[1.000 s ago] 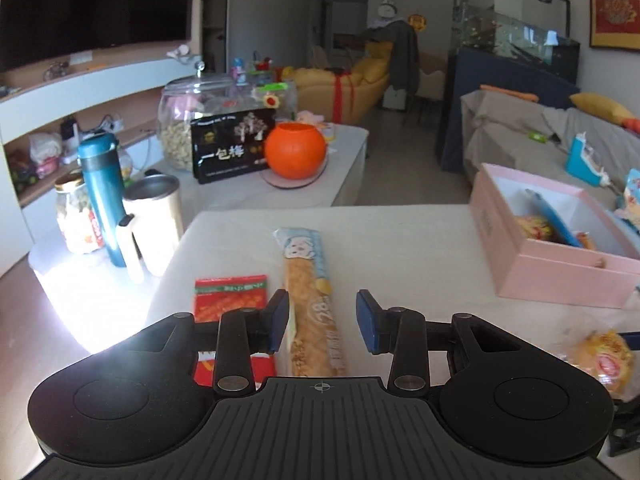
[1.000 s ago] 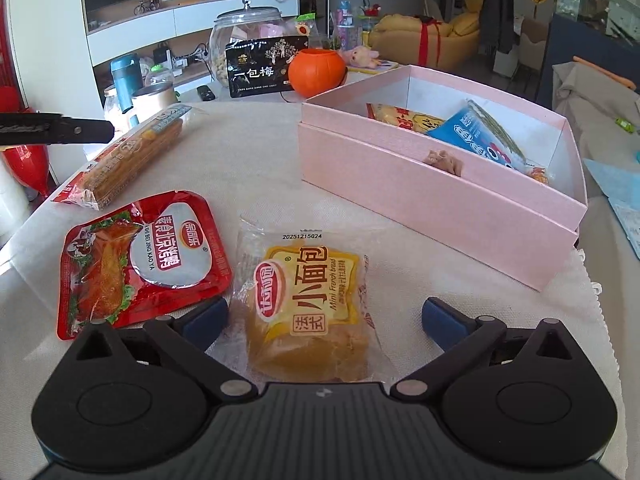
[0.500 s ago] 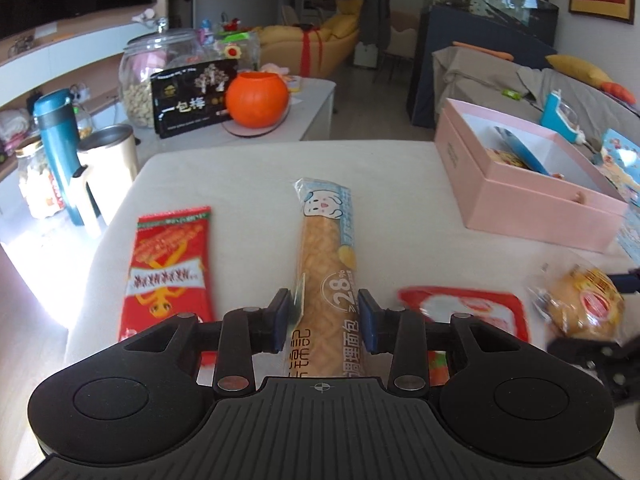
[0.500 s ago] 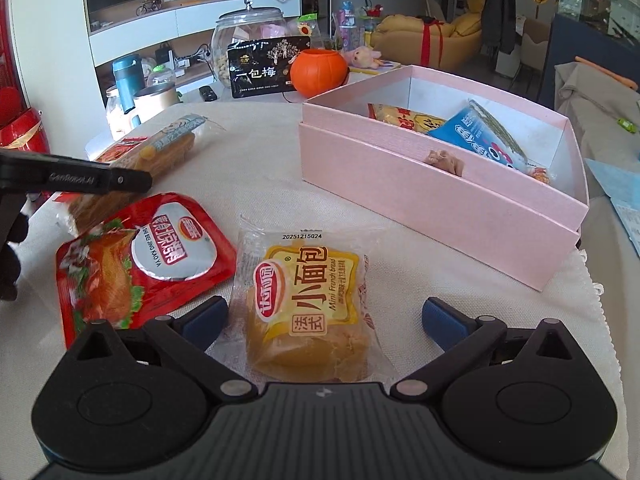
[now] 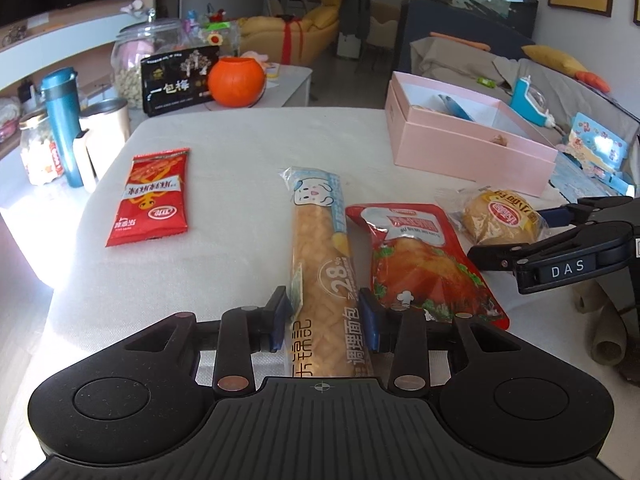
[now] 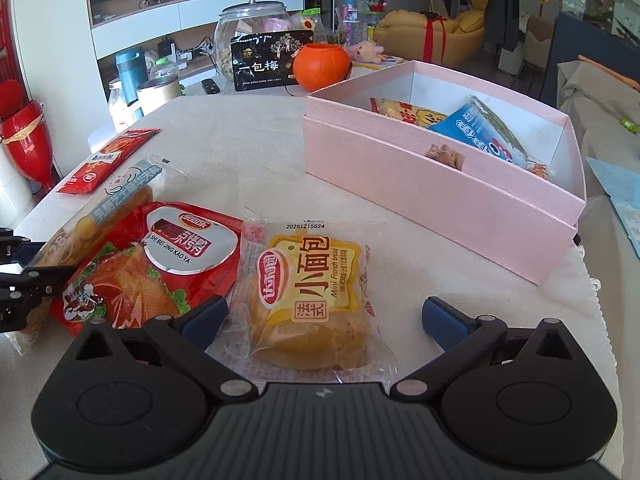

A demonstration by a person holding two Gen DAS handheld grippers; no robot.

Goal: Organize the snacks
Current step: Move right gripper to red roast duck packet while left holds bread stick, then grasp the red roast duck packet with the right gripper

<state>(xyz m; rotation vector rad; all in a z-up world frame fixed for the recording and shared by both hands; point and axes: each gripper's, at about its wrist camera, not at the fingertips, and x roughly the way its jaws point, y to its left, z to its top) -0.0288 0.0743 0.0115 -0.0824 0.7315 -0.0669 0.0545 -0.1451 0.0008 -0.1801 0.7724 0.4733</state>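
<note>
Braided bread stick pack [image 5: 322,264], soft and crushable, sits pinched near its end in my left tongs [image 5: 324,318]; right tongs [image 6: 322,318] gape around the mini French bread [image 6: 310,300].

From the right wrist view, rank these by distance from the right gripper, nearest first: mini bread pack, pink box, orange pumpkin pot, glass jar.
1. Mini bread pack: lying between the open fingers of the right gripper.
2. Pink box: ahead, to the right.
3. Orange pumpkin pot: beyond the box's far corner.
4. Glass jar: farther back, left of the pot.

Bright daylight enters from nine o'clock, blowing out the bench [image 5: 48,240] edge in the left wrist view; fisheye bending curves both views' edges.
</note>
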